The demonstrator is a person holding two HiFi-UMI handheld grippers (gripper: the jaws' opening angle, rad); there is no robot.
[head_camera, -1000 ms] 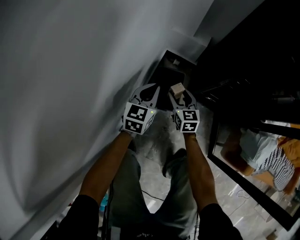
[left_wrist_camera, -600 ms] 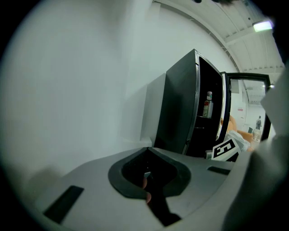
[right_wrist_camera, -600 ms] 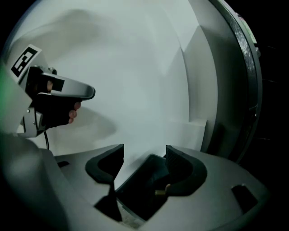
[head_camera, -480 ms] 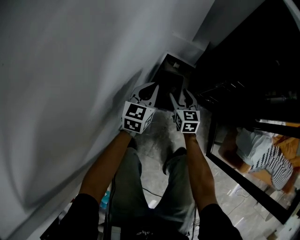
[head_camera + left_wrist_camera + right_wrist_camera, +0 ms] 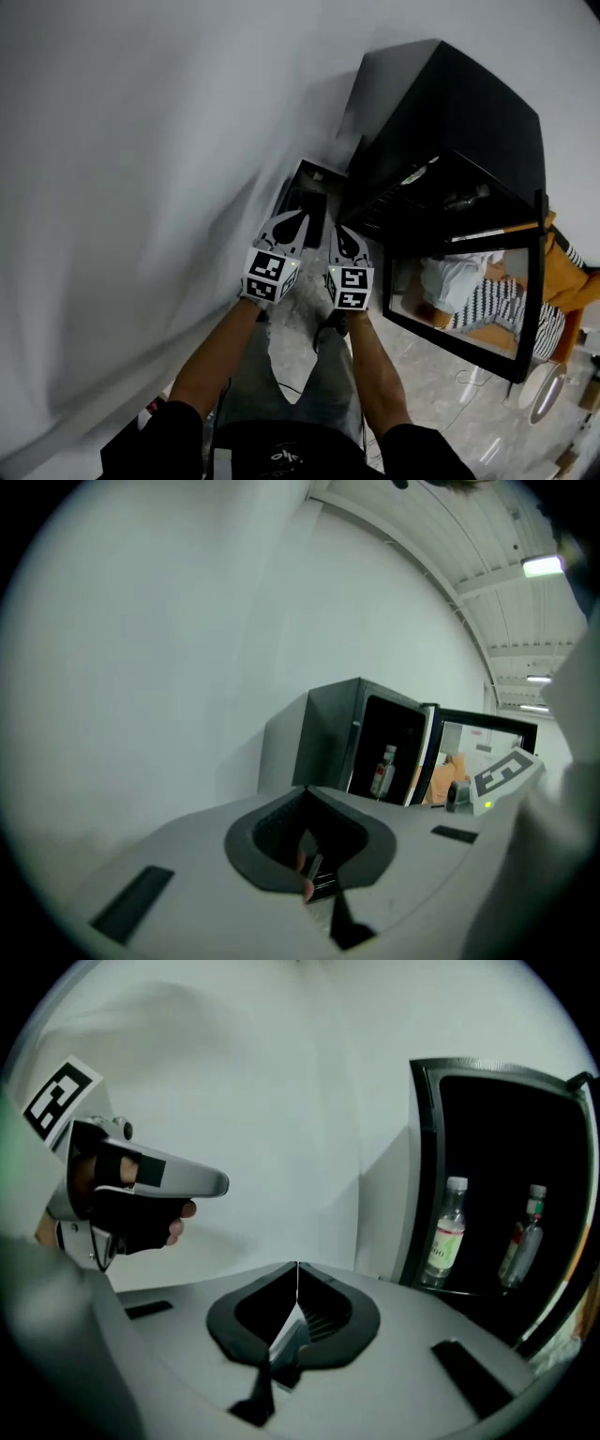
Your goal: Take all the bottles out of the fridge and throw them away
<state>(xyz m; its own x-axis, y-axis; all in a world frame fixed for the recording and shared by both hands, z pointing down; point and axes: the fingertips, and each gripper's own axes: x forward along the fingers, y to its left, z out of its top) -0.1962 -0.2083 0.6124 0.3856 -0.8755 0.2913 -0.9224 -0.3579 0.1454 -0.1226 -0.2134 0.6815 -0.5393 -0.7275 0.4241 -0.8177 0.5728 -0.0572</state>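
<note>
The black fridge (image 5: 441, 103) stands open against the white wall. In the right gripper view two clear bottles (image 5: 447, 1232) (image 5: 523, 1237) stand upright on a shelf inside it. One bottle (image 5: 382, 771) also shows in the left gripper view. My left gripper (image 5: 298, 216) is shut and empty. My right gripper (image 5: 335, 228) has just been closing and is shut, with nothing between its jaws. Both hang side by side above the dark bin (image 5: 309, 192), left of the fridge. The left gripper (image 5: 122, 1185) shows at the left of the right gripper view.
The fridge's glass door (image 5: 469, 291) swings out to the right, with a person reflected in it. The bin sits on the floor between the white wall (image 5: 141, 187) and the fridge. Pale marble floor (image 5: 441, 394) lies below.
A second ago my right gripper held a pale object over the bin; half a second ago it was gone and the jaws stood open, now they are shut. Both grippers have risen.
</note>
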